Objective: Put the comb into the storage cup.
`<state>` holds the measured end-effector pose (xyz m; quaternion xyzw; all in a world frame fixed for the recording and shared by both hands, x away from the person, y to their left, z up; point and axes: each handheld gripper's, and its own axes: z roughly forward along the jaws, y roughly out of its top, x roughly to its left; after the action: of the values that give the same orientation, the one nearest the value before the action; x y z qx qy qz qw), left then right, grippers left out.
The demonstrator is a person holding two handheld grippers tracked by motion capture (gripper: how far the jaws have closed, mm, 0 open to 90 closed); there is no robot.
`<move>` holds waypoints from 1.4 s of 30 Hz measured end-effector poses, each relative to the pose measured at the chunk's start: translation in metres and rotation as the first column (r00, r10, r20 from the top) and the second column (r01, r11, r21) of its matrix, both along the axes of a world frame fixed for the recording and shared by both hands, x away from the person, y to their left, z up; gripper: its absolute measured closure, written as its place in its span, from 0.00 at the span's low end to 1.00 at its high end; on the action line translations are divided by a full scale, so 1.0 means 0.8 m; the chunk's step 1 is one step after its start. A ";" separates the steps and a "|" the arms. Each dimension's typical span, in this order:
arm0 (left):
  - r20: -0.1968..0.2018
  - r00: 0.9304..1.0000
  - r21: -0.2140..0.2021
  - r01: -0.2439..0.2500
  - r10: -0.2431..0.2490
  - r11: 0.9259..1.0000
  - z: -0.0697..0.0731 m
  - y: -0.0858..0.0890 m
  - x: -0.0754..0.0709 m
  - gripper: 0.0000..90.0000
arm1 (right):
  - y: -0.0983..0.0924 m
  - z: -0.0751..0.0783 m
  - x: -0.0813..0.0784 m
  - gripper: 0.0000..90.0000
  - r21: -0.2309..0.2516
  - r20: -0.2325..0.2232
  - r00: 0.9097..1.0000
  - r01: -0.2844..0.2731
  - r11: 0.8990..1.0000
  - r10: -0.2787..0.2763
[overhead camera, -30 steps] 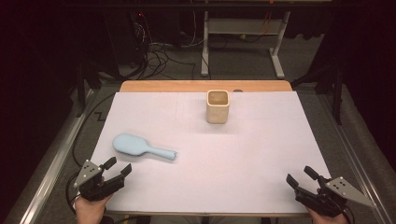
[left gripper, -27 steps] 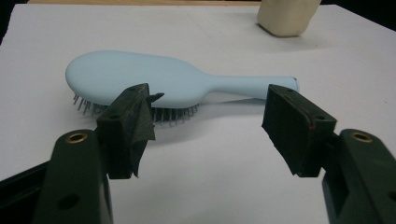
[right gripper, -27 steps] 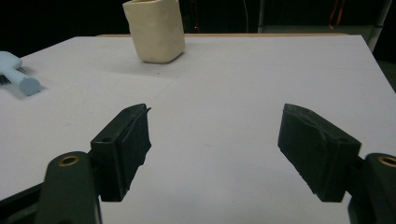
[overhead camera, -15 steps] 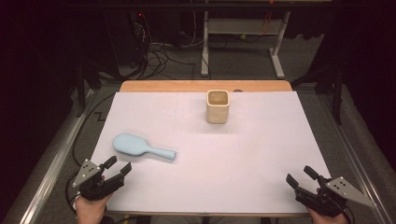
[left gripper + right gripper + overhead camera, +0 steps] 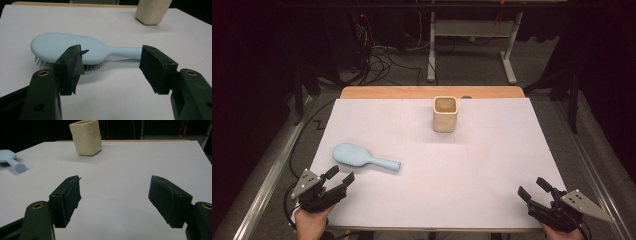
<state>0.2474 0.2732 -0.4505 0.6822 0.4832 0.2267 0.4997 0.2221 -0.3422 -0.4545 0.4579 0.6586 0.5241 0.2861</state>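
Nothing has moved: my left gripper (image 5: 340,176) and right gripper (image 5: 532,189) rest wide open, empty, at the table's (image 5: 492,170) near corners; no writing legible.

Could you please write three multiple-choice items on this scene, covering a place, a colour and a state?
1. Where does the hairbrush lie?
A. inside the cup
B. on the white sheet, near the left gripper
C. between the right gripper's jaws

2. What colour is the hairbrush?
A. light blue
B. red
C. black

3. How does the right gripper stand?
A. shut on the cup
B. shut on nothing
C. open

Answers: B, it lies flat just ahead of the left gripper; A, its back and handle are pale blue; C, its jaws stand wide apart, while the beige cup stands far off.
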 end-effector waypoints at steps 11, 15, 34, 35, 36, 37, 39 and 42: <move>0.017 1.000 0.013 0.022 -0.022 1.000 0.003 -0.009 0.003 0.40 | 0.003 -0.001 0.001 0.30 -0.006 -0.009 1.000 -0.005 1.000 0.005; 0.021 0.999 0.027 0.032 -0.032 0.999 0.004 -0.014 0.005 0.40 | 0.003 -0.001 0.001 0.30 -0.012 -0.011 1.000 -0.009 1.000 0.009; 0.027 0.996 0.036 0.079 -0.080 0.996 0.005 -0.037 0.012 0.40 | 0.007 -0.001 0.000 0.30 -0.016 -0.006 1.000 -0.022 1.000 0.022; 0.026 0.996 0.037 0.083 -0.084 0.996 0.006 -0.038 0.012 0.40 | 0.007 -0.001 0.000 0.30 -0.016 -0.006 1.000 -0.023 1.000 0.023; 0.026 0.996 0.037 0.084 -0.085 0.996 0.006 -0.039 0.012 0.40 | 0.007 -0.001 0.001 0.30 -0.017 -0.007 1.000 -0.023 1.000 0.023; 0.025 0.996 0.035 0.087 -0.088 0.996 0.006 -0.040 0.013 0.40 | 0.007 -0.001 0.001 0.30 -0.018 -0.008 1.000 -0.023 1.000 0.023; 0.023 0.996 0.033 0.089 -0.090 0.995 0.006 -0.043 0.013 0.40 | 0.007 -0.001 0.001 0.30 -0.019 -0.008 1.000 -0.023 1.000 0.023; 0.023 0.995 0.037 0.097 -0.098 0.995 0.006 -0.047 0.014 0.40 | 0.007 -0.001 0.001 0.30 -0.018 -0.009 1.000 -0.024 1.000 0.023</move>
<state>0.2588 0.2356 -0.4457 0.7109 0.4389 0.2192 0.5040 0.2225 -0.3366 -0.4552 0.4497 0.6698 0.5195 0.2813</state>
